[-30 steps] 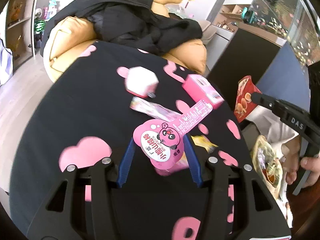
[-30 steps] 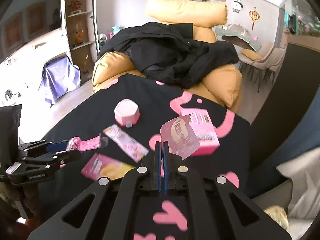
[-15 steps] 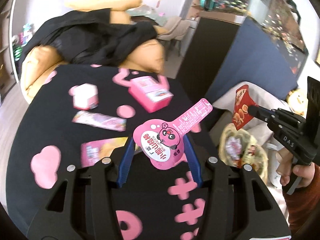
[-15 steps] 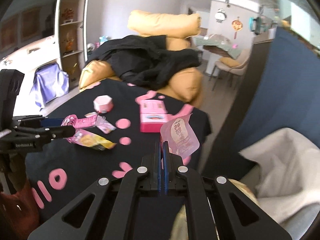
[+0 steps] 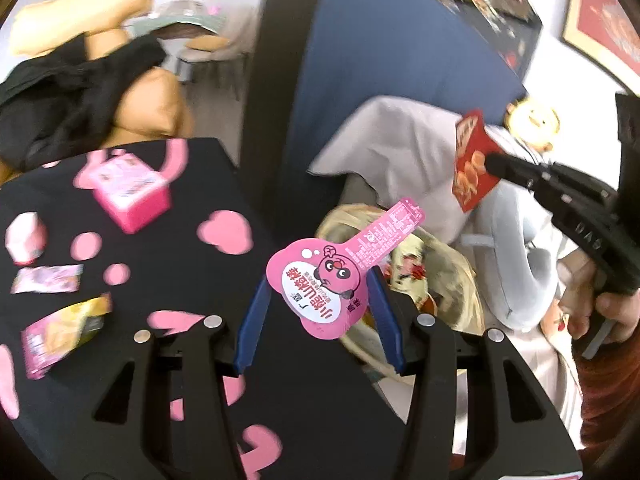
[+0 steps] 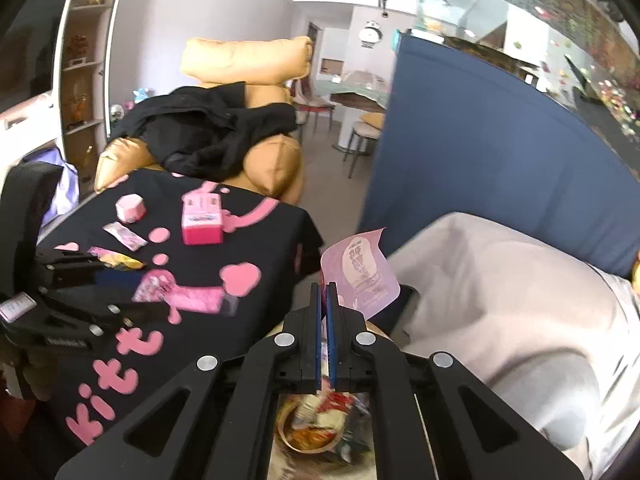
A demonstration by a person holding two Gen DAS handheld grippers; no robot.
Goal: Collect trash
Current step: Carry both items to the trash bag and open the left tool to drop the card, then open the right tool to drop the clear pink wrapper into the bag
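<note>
My left gripper [image 5: 318, 280] is shut on a pink lollipop-shaped package [image 5: 324, 288] with a cartoon face, held over the table's right edge next to the trash basket [image 5: 460, 264]. From the right wrist view the same left gripper [image 6: 132, 284] and its pink package [image 6: 180, 296] appear at the left. My right gripper [image 6: 326, 290] is shut on a snack wrapper [image 6: 360, 272], pale from behind here and red in the left wrist view [image 5: 472, 168]. It hangs above the trash basket [image 6: 282, 428], which holds several wrappers.
On the black cloth with pink shapes [image 6: 208, 320] lie a pink box [image 6: 202, 216], a small pink carton [image 6: 130, 208] and loose wrappers [image 5: 46, 280] [image 5: 60, 332]. A grey cushion [image 6: 500, 280] and blue partition [image 6: 460, 140] flank the basket. An orange armchair with black clothing [image 6: 208, 136] stands behind.
Both grippers have swung right, away from the middle of the table to the basket beside it, each still shut on its item. The left gripper has also rolled.
</note>
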